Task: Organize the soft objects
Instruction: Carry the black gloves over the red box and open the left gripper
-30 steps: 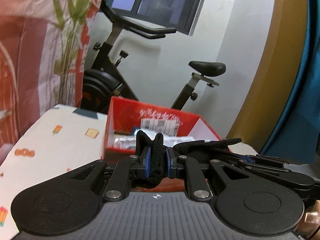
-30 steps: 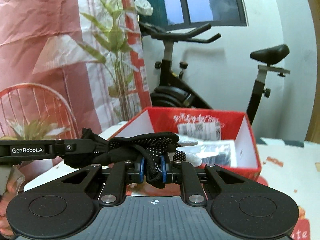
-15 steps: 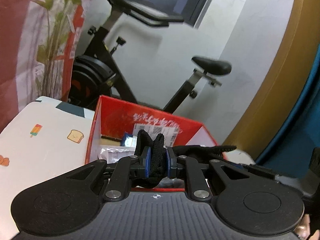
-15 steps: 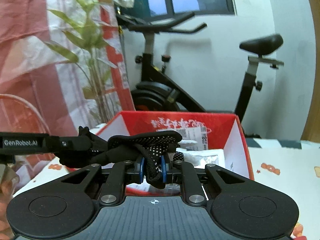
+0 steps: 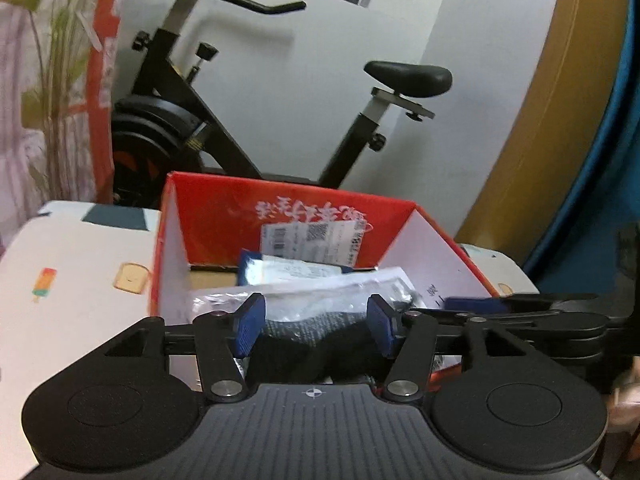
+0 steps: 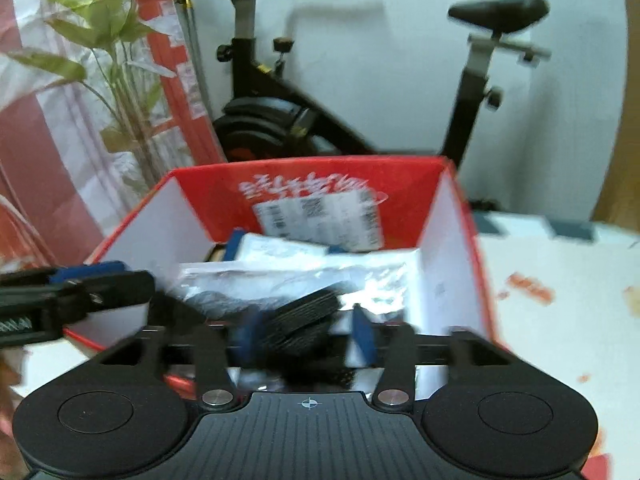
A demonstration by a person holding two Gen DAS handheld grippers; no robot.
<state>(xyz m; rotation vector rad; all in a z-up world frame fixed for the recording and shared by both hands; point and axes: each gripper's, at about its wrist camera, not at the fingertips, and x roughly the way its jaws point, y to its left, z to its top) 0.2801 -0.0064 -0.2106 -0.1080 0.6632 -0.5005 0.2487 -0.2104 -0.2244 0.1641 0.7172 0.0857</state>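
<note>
Over the red box (image 5: 288,204), my left gripper (image 5: 316,320) and right gripper (image 6: 306,326) gaped wide; a black, speckled-grey glove (image 5: 316,340) lay crumpled below.

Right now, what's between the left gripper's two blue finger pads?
In the left wrist view, the black glove lies in the open gap of the left gripper, released over the red box, with clear plastic packets behind it.

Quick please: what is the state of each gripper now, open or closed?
Left gripper: open, black glove loose between the fingers.
Right gripper: open, holding nothing.
</note>
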